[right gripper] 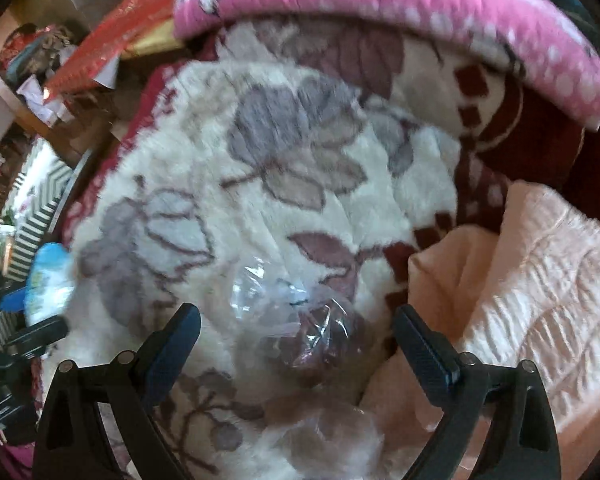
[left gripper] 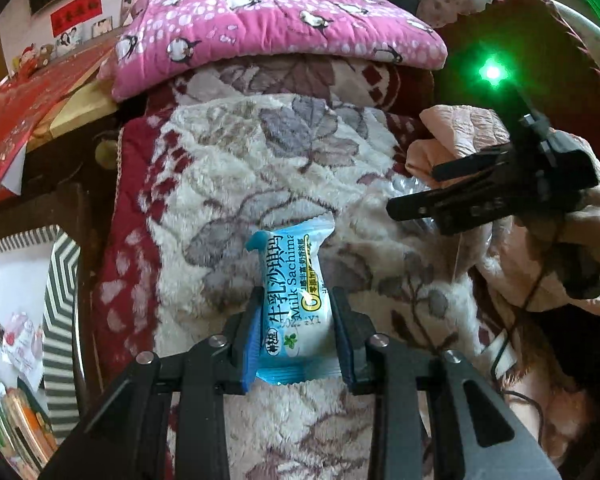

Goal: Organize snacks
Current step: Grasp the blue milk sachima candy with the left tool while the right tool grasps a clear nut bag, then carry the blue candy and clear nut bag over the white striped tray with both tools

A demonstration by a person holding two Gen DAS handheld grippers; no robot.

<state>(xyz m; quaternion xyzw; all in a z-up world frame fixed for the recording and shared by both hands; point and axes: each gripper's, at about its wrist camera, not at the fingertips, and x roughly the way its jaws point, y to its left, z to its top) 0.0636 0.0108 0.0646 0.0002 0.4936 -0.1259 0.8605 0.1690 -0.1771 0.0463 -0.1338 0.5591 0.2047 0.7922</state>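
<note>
1. the blue sachima pack sits clamped between the left gripper fingers, its far end sticking out ahead of the tips, above the blanket.
2. a clear-wrapped dark snack lies on the blanket between the right gripper fingers, which stand wide apart and do not touch it; the view is blurred.
3. a clear bag lies nearer the right gripper's base.
4. a peach quilt lies just right of the right gripper.
5. a pink pillow lies far ahead of both.
6. a striped box stands left of the left gripper.
</note>
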